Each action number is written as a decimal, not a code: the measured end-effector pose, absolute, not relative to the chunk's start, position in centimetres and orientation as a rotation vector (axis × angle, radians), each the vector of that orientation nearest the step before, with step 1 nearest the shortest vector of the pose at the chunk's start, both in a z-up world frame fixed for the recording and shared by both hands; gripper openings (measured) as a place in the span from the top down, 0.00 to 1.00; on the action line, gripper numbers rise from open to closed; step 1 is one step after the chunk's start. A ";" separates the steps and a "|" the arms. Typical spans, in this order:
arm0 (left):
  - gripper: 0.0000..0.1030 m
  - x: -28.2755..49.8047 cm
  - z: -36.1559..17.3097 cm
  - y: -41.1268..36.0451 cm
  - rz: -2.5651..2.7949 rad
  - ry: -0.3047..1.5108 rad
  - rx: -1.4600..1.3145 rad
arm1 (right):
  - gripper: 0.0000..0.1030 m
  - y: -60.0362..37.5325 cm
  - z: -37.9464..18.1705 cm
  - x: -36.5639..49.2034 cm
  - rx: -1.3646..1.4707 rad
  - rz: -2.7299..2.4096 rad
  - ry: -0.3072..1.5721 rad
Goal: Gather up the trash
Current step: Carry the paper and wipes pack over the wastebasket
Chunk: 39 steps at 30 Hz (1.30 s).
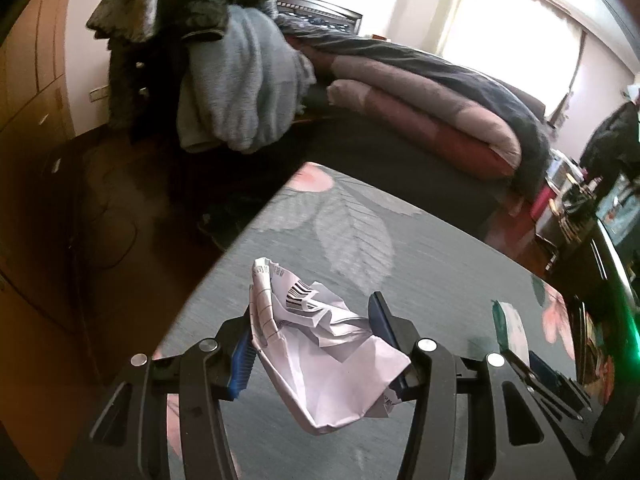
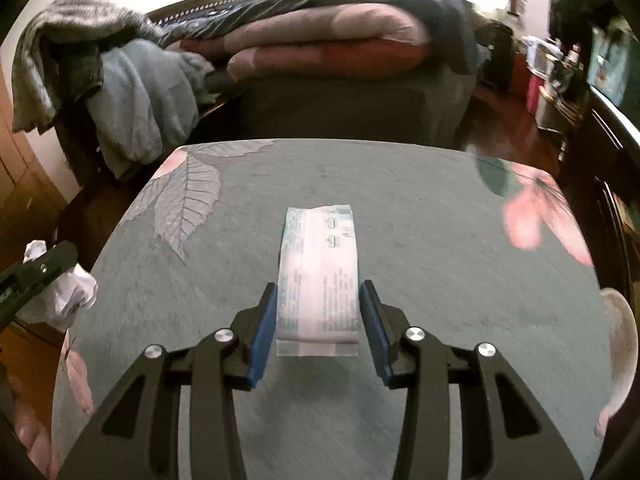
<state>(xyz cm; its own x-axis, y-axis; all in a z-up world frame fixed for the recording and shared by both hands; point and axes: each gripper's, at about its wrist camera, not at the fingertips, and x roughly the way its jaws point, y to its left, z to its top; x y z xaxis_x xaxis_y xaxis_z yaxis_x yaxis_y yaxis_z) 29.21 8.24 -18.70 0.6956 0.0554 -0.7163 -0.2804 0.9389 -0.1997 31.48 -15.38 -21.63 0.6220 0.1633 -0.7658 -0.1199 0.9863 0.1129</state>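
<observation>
A: Fingers first — how does the left gripper (image 1: 316, 344) sit?

B: Low over the counter (image 1: 420, 248), pointing forward and slightly down. Its blue pads (image 1: 242, 364) are clamped on a crumpled paper (image 1: 320, 344), one pad on each side. The wad bulges up past the fingertips and hangs down below them; a barcode print shows on its upper folds.

A: Does the paper touch the counter?

B: I cannot tell from the left wrist view. In the right wrist view the same wad (image 2: 68, 292) appears at the far left, by the counter's edge, held in a black finger.

A: And the right gripper (image 2: 318, 312)?

B: Level, aimed straight across the counter (image 2: 420, 208) toward the bed (image 2: 340, 52). Its fingers stand apart, pads (image 2: 262, 332) parallel.

A: Where is its trash?

B: A flat printed wrapper (image 2: 318, 276) lies lengthwise between the fingers, its near end between the pads and its far end well beyond the tips. The left pad looks to be against its edge; a slim gap shows on the right.
</observation>
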 end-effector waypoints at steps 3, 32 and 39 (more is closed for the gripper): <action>0.49 28.8 -18.0 6.0 0.154 0.779 -0.285 | 0.59 -17.6 -21.2 29.6 0.069 0.134 0.875; 0.49 27.3 -15.7 -13.2 -0.191 0.777 -0.109 | 0.59 -33.8 -21.4 20.2 0.193 -0.098 0.837; 0.49 27.0 -15.6 -19.0 -0.303 0.775 -0.049 | 0.59 -39.3 -21.8 18.3 0.236 -0.196 0.824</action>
